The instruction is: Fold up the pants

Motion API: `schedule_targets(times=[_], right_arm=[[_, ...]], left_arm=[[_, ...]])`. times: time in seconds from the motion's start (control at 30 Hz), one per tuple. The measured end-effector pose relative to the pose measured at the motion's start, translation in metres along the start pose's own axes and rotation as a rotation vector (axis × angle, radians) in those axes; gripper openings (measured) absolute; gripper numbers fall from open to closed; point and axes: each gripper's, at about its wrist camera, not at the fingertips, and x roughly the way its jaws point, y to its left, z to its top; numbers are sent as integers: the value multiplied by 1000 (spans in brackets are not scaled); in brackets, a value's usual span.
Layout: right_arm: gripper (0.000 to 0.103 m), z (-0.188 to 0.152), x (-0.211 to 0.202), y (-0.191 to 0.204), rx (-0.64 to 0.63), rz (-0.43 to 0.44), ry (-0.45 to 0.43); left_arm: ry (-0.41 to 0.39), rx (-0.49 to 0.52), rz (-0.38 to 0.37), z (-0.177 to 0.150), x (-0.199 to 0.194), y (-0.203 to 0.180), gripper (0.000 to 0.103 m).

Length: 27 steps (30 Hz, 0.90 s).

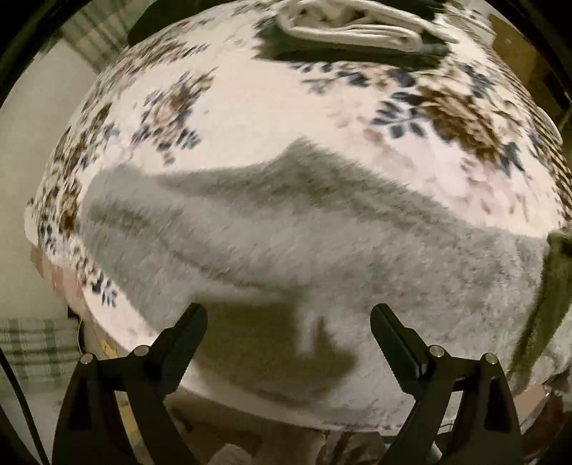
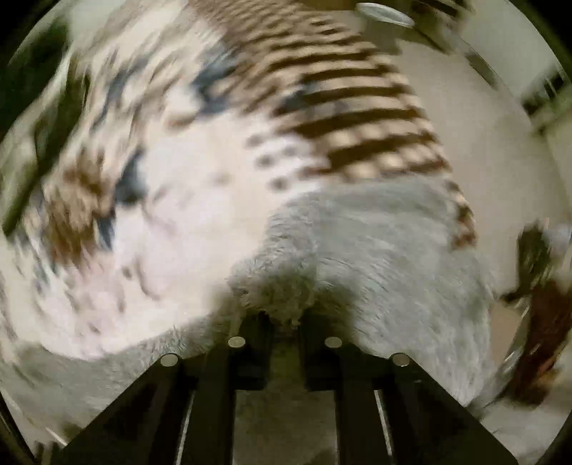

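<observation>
The grey fuzzy pants [image 1: 286,243] lie across the near half of a table covered by a floral cloth [image 1: 257,107]. My left gripper [image 1: 287,314] is open and empty, hovering just above the pants near the table's front edge. My right gripper [image 2: 286,322] is shut on a bunched fold of the grey pants [image 2: 375,232], lifting it off the cloth. The right wrist view is heavily blurred. At the right edge of the left wrist view a raised part of the pants [image 1: 550,297] hangs in shadow.
A folded white garment on a dark one [image 1: 350,28] lies at the table's far edge. A checked fabric [image 1: 32,350] is at lower left, below the table. The cloth's brown checked border [image 2: 357,107] and pale floor [image 2: 482,143] lie beyond the pants.
</observation>
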Motion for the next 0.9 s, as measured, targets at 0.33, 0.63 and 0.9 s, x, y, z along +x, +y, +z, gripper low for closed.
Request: schedule_targets(times=[0.33, 0.63, 0.9], right_arm=[[55, -120, -11, -232, 646, 106, 150], [67, -127, 1, -254, 842, 403, 49], [5, -118, -34, -258, 832, 230, -99]], left_arm=[[34, 97, -77, -13, 3, -65, 93], [81, 142, -79, -25, 13, -81, 93], [57, 141, -75, -26, 11, -74, 93]])
